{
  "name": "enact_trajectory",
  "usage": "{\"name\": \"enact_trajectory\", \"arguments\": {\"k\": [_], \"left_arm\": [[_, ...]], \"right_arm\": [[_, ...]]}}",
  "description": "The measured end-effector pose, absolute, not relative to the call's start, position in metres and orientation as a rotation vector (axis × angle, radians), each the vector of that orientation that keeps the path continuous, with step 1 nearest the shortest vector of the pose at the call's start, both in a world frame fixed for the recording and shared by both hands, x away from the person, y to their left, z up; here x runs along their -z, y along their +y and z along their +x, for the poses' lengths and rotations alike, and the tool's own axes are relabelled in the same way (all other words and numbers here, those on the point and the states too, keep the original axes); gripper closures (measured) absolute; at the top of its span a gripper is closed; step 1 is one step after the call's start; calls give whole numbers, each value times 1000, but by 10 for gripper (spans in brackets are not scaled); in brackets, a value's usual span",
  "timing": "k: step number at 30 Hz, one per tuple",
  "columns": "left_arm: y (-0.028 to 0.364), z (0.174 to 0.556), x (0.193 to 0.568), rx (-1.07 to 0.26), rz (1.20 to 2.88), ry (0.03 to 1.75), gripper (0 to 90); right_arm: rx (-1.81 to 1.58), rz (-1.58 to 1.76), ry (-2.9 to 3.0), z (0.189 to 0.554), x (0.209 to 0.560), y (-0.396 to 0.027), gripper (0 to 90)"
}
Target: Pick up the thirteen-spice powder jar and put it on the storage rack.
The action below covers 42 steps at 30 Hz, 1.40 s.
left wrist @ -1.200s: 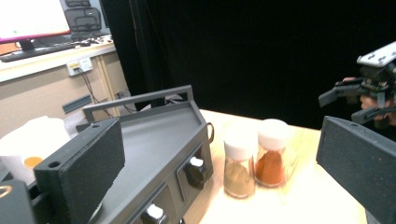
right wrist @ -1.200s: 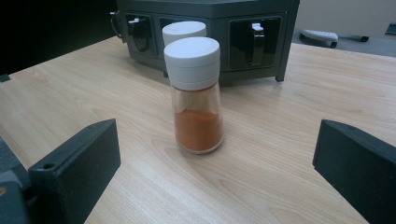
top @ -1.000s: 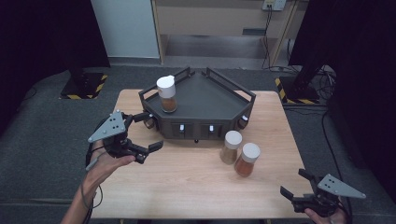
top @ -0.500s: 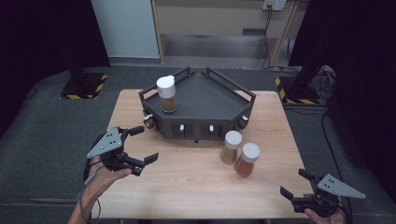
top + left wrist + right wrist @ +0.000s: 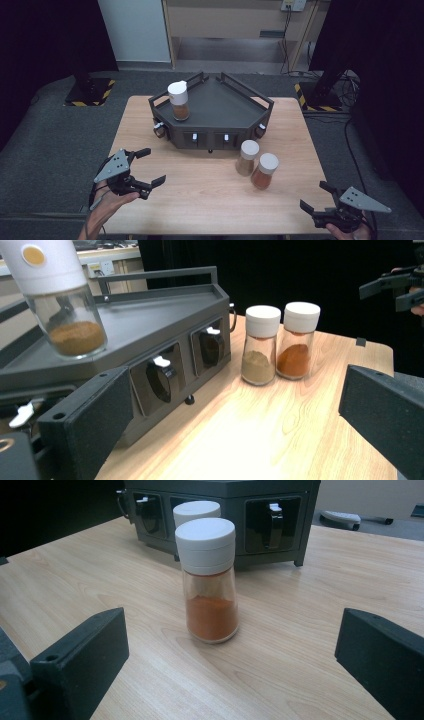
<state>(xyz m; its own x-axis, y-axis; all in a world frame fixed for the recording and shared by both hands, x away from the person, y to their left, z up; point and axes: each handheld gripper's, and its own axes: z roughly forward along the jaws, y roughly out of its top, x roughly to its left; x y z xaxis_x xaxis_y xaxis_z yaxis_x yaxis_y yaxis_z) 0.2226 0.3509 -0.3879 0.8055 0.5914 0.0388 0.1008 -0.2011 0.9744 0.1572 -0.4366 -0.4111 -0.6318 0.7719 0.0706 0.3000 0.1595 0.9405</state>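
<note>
Two grippers: left gripper (image 5: 151,166) and right gripper (image 5: 316,196), jaws wide, empty, near table (image 5: 210,195) corners.
Jars: orange-spice jar (image 5: 264,171) touching tan-spice jar (image 5: 247,157), right of centre.

The left gripper (image 5: 235,420) hangs over the table (image 5: 280,430), jaws wide apart with nothing between. Ahead stand two white-capped jars, touching: a tan jar (image 5: 260,346) and an orange jar (image 5: 297,341). To their left sits a dark rack (image 5: 165,335), with a third jar (image 5: 62,300) on top. The other gripper (image 5: 395,287) shows at the far right edge.
</note>
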Motion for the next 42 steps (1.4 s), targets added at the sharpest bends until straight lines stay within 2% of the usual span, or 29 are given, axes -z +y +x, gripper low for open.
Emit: {"name": "enact_trajectory", "arguments": {"k": [15, 42], "left_arm": [[358, 206, 420, -474, 1714, 578, 4], [375, 191, 446, -497, 1674, 670, 4]], "right_arm": [[-1474, 1016, 2015, 157, 411, -436, 14], [-1473, 1009, 2023, 158, 410, -436, 14]]}}
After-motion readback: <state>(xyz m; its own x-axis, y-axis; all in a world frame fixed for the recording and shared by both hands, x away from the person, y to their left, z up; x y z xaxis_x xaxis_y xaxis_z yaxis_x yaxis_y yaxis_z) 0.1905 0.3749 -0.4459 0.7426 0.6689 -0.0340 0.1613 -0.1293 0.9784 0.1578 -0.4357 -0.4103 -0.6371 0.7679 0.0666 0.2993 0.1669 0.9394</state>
